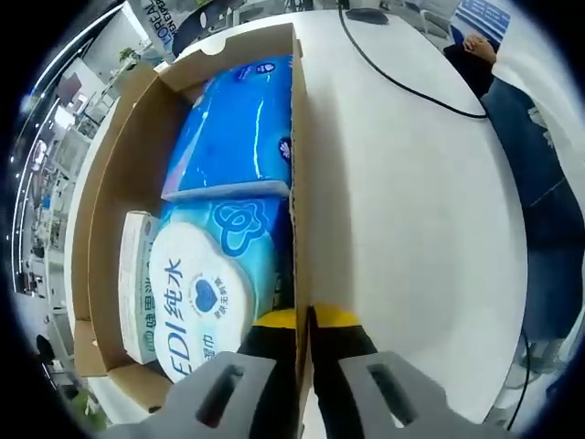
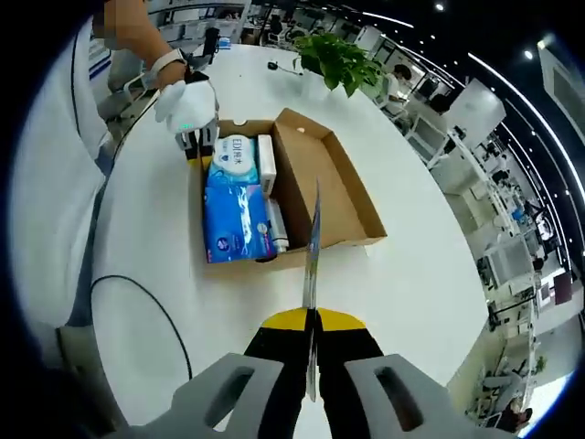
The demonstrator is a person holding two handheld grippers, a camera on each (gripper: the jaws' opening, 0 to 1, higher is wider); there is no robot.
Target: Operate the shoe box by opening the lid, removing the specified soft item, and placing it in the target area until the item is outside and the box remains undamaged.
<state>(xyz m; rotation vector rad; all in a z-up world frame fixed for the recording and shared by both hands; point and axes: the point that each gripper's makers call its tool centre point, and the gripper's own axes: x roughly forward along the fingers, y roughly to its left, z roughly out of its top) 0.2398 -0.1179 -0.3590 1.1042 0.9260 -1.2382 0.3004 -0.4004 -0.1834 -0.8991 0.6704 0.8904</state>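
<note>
**Risk of tearing at the pinched wall**

Cardboard is the weak point. In the left gripper view the left gripper [image 1: 303,322], at the bottom centre, is pressed together on the box's wall [image 1: 297,183], which runs up the middle of the frame. A twist or hard pull there could crease or rip it.

In the right gripper view the right gripper [image 2: 311,320], at the bottom centre, pinches a thin sheet [image 2: 313,247] seen edge-on. We cannot tell what it is.

Beyond it, the box [image 2: 347,201] lies open at mid-frame, its lid [image 2: 315,174] folded out to the right. The soft packs [image 2: 236,206] sit inside along its left side, not yet out. They look snug, so we judge that dragging one out could snag the wall or tip the box.

The cable [image 2: 146,293] at lower left could catch a wrist.

The wipes pack [image 1: 215,293] is partly covered by the jaws, and its print is cut off. No target area is marked that we can make out.
</note>
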